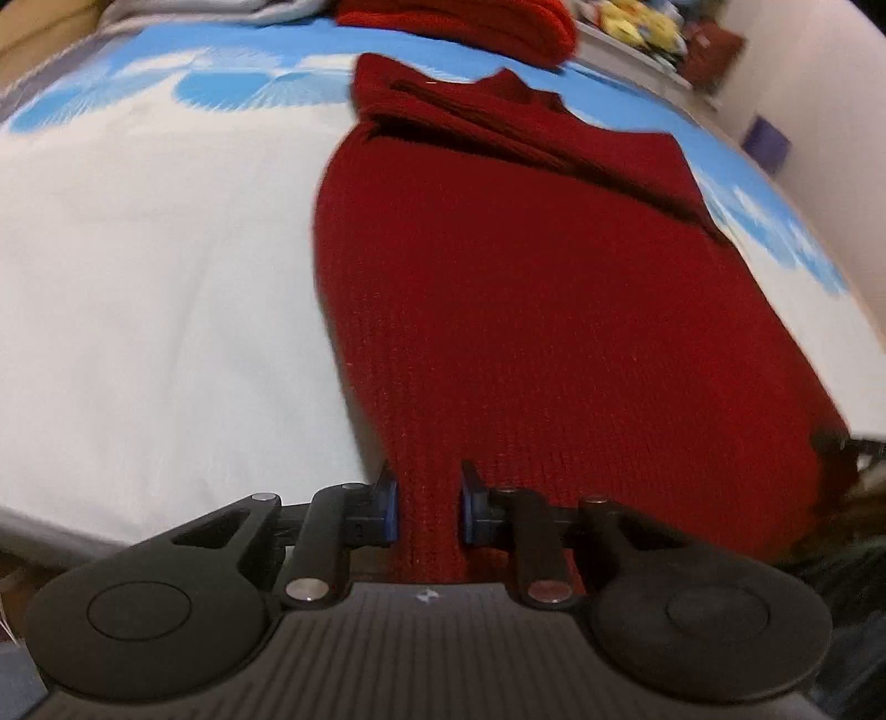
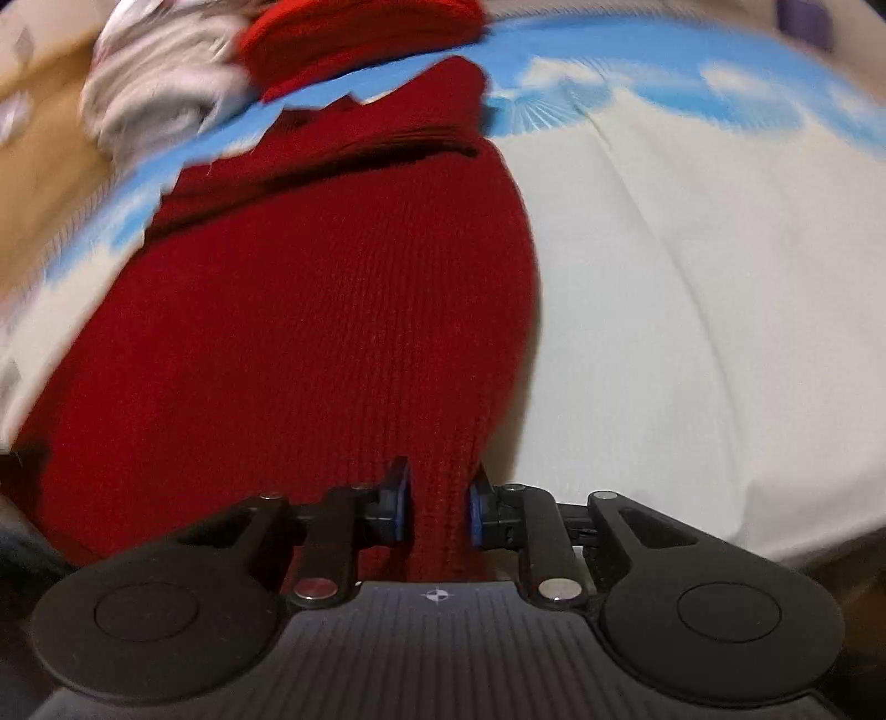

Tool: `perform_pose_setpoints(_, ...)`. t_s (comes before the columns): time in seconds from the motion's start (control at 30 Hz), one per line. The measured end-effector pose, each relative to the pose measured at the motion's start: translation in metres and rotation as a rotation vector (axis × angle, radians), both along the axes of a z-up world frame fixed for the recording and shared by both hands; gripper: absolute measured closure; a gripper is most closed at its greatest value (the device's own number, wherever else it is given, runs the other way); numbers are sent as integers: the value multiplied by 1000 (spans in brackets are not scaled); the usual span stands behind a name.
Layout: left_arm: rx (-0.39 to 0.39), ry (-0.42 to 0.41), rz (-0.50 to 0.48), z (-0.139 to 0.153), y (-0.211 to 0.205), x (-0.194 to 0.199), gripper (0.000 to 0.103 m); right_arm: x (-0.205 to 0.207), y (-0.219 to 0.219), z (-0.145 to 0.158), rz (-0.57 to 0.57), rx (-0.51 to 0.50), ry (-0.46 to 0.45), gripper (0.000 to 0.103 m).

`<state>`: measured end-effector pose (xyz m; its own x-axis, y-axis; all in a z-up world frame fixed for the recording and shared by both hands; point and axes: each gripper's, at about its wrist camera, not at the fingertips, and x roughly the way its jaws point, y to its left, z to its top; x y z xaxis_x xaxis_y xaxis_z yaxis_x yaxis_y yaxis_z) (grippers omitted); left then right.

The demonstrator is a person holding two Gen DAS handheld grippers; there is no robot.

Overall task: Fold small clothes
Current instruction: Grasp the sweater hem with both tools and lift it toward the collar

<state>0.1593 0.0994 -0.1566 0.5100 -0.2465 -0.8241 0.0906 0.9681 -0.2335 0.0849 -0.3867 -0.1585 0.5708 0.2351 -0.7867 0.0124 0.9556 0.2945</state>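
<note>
Dark red knitted garment (image 1: 554,310), a small ribbed sweater with its sleeves folded across the upper part, lies flat on a white bedsheet with a blue sky-and-cloud print (image 1: 166,277); in the left wrist view it fills the middle and the 3 o'clock side, running from the near edge of the bed at 6 o'clock up towards 12 o'clock. At that near edge the left gripper (image 1: 429,509) has its blue-padded jaws drawn in close on a bunched strip of the garment's hem, the knit pinched between the pads, near the hem's corner at 9 o'clock. In the right wrist view the same garment (image 2: 310,310) covers the middle and the 9 o'clock side, and the right gripper (image 2: 440,507) is likewise nearly closed on a gathered ridge of hem, close to the cloth's 3 o'clock edge, with bare sheet (image 2: 692,304) beyond it. Both views are blurred. At 12 o'clock, past the collar, a brighter red knitted pile (image 1: 470,22) sits on the bed, and beside it at 10 o'clock in the right wrist view is a crumpled grey-white cloth heap (image 2: 160,94). A blurred yellow object (image 1: 637,25) lies at 1 o'clock in the left view
</note>
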Motion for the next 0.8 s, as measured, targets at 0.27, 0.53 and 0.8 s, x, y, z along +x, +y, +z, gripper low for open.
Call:
perform_pose_setpoints(0.27, -86, -38, 53, 20, 11, -27, 83, -34, -13, 26, -103, 123, -114, 85)
perform_pose_setpoints(0.53, -137, -106, -36, 63, 16, -102, 83, -108, -33, 66, -109, 286, -182, 88)
perform_pose_setpoints(0.8, -189, -184, -47, 111, 18, -122, 83, -139, -37, 105, -97, 326, -220, 88)
